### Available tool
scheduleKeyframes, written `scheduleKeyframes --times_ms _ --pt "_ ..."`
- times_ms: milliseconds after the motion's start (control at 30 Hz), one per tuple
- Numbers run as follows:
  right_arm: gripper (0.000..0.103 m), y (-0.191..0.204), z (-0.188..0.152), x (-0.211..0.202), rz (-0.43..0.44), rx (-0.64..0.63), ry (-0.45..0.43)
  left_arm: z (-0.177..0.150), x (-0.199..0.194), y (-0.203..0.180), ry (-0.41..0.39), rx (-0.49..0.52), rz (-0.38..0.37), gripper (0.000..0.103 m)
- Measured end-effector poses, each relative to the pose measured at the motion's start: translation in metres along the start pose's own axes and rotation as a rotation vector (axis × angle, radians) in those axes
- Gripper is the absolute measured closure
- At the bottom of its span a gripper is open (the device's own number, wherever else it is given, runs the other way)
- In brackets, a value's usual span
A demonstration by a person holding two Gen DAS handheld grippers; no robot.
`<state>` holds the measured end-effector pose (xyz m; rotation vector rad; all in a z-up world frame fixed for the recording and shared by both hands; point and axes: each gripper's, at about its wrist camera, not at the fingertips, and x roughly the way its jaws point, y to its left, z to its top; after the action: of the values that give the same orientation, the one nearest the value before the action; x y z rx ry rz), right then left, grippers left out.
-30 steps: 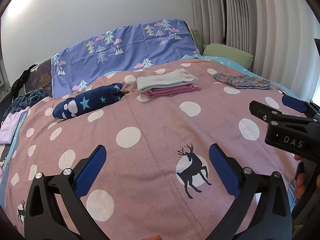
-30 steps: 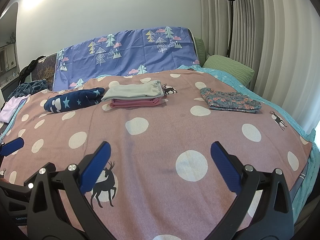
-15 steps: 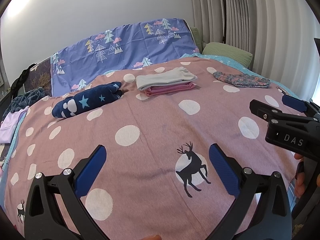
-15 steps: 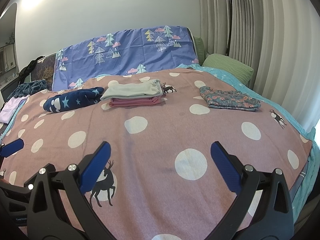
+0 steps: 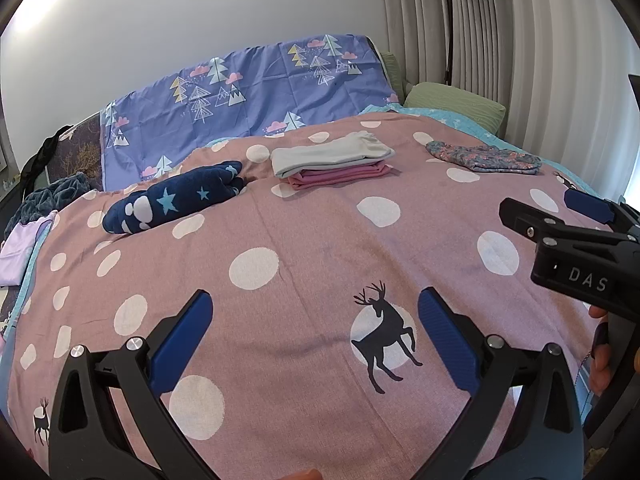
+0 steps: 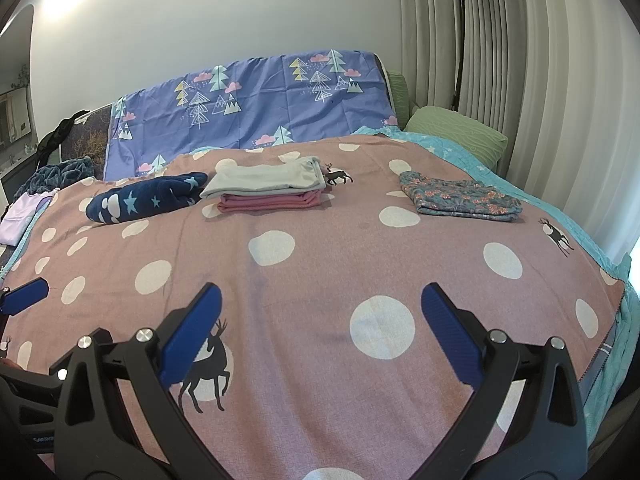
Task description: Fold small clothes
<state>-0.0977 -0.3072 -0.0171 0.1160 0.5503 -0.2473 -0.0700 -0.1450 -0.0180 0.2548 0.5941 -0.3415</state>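
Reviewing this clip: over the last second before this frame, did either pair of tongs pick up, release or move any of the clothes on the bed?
No. Both views drift only very slightly. The left tongs and right tongs stay open and empty above the dotted blanket. The grey-on-pink folded stack, the navy star garment and the floral folded piece lie where they were.

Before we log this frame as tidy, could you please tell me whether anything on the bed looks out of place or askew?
Mostly neat: the grey folded garment sits squarely on the pink folded garment, and the floral folded cloth lies flat. Only the navy star-patterned fleece stands out, lying as a loose, lumpy roll rather than a flat fold.
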Motion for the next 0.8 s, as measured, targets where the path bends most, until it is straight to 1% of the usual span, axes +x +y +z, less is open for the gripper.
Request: scheduleKeyframes --times_ms 800 --pt "0.002 0.0002 0.0007 -0.0003 0.000 -0.001 0.001 0.0015 0.0001 0.0002 0.002 0.000 0.000 0.001"
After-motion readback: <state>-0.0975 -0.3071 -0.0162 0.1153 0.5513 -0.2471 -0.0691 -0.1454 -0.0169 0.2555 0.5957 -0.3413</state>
